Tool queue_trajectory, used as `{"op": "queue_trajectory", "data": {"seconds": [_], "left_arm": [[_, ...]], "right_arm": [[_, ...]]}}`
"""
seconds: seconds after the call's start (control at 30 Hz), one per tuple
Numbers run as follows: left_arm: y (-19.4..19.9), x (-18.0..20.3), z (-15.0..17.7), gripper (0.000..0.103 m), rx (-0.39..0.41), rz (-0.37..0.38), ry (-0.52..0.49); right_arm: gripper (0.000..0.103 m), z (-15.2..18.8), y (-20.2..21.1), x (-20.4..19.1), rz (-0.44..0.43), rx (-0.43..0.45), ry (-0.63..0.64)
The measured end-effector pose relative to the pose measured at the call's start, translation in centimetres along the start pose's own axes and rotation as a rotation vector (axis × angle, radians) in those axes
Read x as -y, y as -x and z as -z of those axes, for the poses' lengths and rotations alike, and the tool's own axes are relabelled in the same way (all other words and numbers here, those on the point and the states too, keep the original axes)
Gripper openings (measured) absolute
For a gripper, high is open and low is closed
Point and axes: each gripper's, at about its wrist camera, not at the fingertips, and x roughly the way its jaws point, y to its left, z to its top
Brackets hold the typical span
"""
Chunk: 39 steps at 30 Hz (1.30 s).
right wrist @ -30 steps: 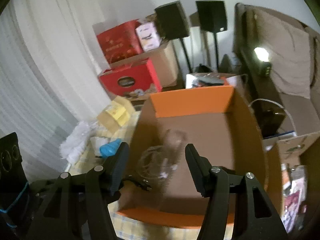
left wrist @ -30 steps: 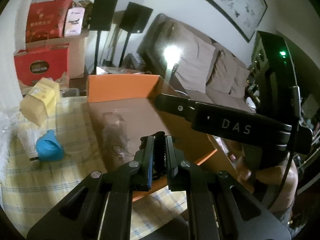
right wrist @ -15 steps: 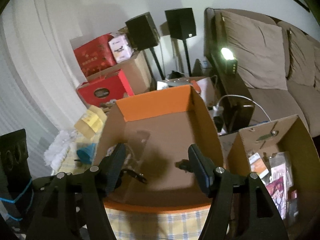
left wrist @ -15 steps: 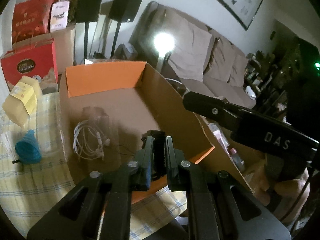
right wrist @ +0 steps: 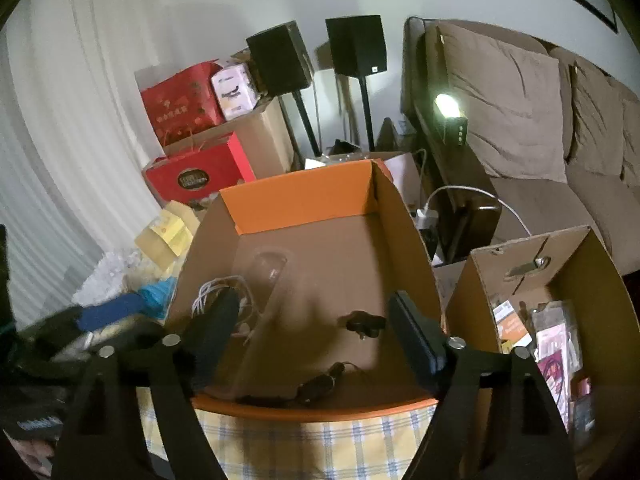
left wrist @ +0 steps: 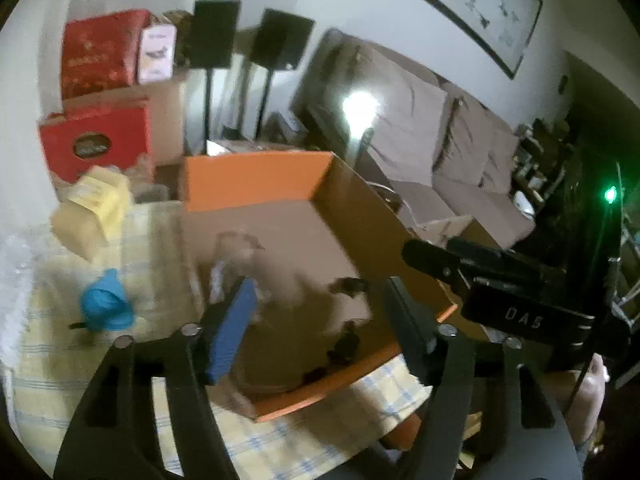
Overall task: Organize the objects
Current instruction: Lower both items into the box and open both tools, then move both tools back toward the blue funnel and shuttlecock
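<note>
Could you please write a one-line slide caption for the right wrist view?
Open right hand-held gripper above an orange-rimmed cardboard box holding white cables.

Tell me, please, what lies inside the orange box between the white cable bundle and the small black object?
In the right wrist view, only bare cardboard floor of the orange box lies between the white cable bundle and the small black object.

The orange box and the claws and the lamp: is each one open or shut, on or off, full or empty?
Orange box: open on top, holding a white cable, a clear case and small black things.
Left claw: open, empty.
Right claw: open, empty.
Lamp: on.
Brown box: open, stuff inside.
</note>
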Motion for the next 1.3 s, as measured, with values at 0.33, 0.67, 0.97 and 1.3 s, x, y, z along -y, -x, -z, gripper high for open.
{"op": "queue_trajectory", "data": {"seconds": [0.33, 0.67, 0.97, 1.3], "left_arm": [[3.4, -3.0, 0.0, 0.097, 0.078, -0.126, 0.003], [5.1, -5.2, 0.6, 0.103, 0.085, -0.204, 0.012], [7.3, -8.1, 1.2, 0.103, 0.104, -0.272, 0.041], [9.5, -12.8, 2.7, 0.103, 0.111, -0.331, 0.096]], "right_arm": [[0.086, 0.6, -0.5, -2.4, 0.028, 0.0, 0.06], [0.102, 0.6, 0.4, -4.9, 0.014, 0.028, 0.087], [0.103, 1.1, 0.2, -8.4, -0.017, 0.028, 0.14], [0.102, 2.0, -1.3, -12.7, -0.069, 0.015, 0.201]]}}
